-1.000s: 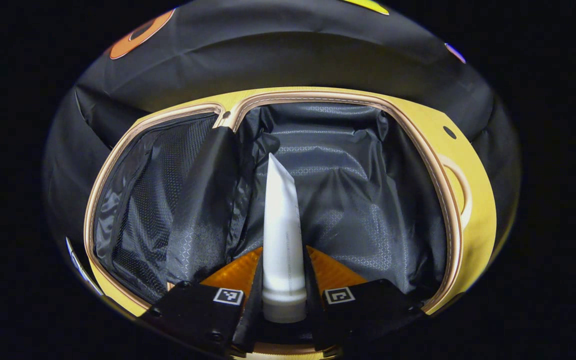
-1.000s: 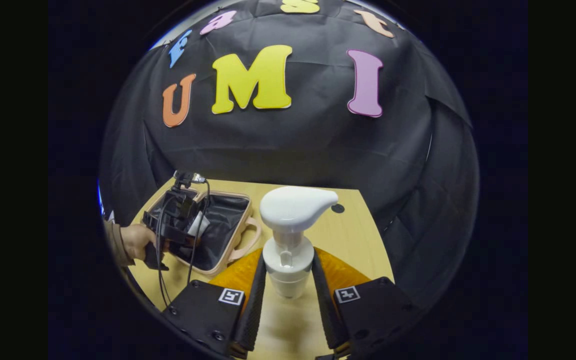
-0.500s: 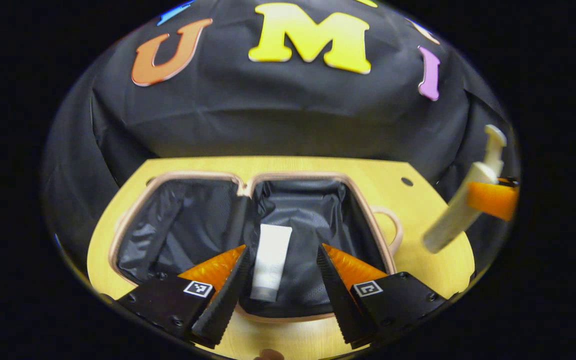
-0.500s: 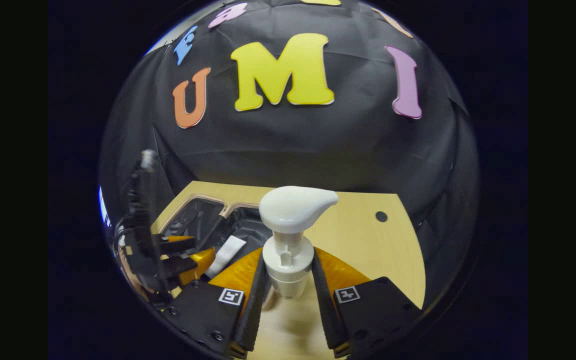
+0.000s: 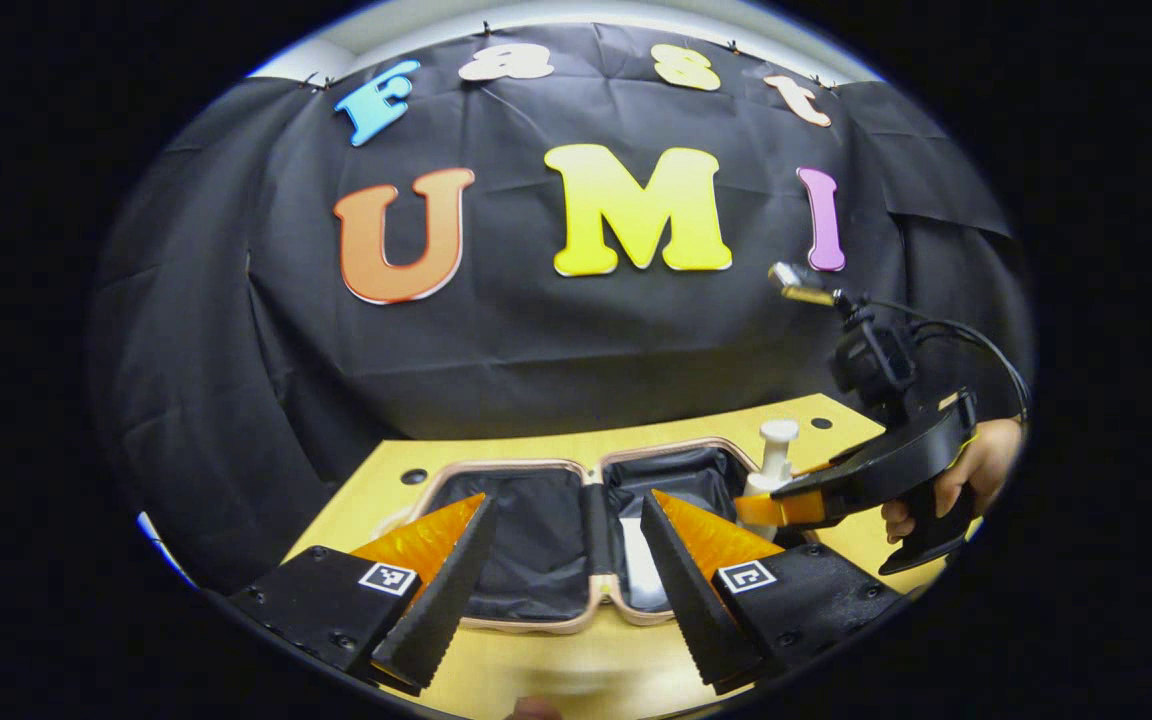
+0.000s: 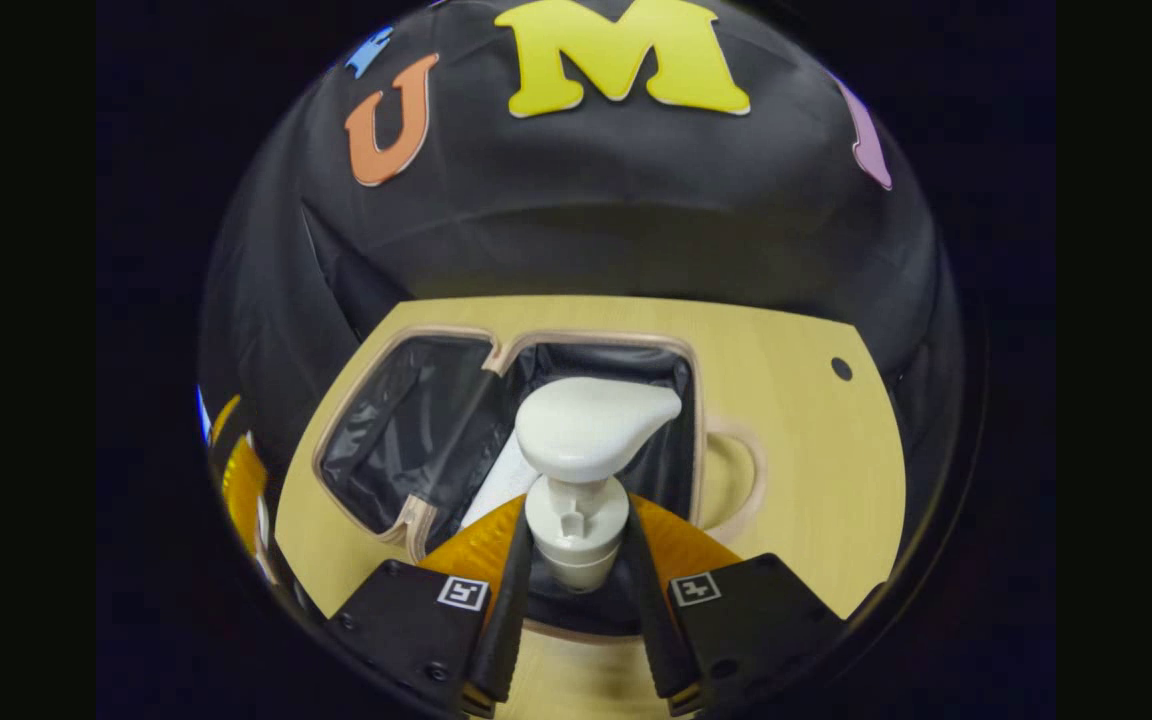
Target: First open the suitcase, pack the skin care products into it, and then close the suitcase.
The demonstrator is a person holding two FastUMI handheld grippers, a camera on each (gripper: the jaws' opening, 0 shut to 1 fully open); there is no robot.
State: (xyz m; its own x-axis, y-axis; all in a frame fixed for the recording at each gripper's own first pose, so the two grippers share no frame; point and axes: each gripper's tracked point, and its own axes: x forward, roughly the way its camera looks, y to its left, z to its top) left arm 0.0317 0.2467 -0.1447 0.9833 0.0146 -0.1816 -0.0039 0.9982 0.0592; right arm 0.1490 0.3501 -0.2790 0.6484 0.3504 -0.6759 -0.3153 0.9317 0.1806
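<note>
The right gripper (image 6: 576, 600) has both fingers clamped on the neck of the pump bottle (image 6: 576, 470), just under its broad white head, and holds it above the right half of the open suitcase (image 6: 701, 440). In the left gripper view a hand (image 5: 966, 480) carries that gripper over the suitcase's right edge, with the bottle's top poking up beside it.

The left gripper (image 5: 566, 570) has its jaws spread wide with nothing between them, pulled back to the near side of the suitcase.

A white tube (image 6: 501, 485) already lies on the dark lining of the right half, directly under and a little left of the bottle. How much of the bottle's body hangs below the fingers is hard to judge, since the pump head hides it.

The risks from here:
- The grip sits high on a narrow neck, so the heavier body can swing or twist between the fingers as the bottle comes down.
- Released from too high over the suitcase, the bottle may tip and roll onto the tube or against the hinge in the middle.
- Set down upright, the tall pump would probably stand above the rim and block the lid when the suitcase is closed; it likely needs to lie flat.
- Pressing down on the tube could pin it awkwardly under the bottle.
</note>
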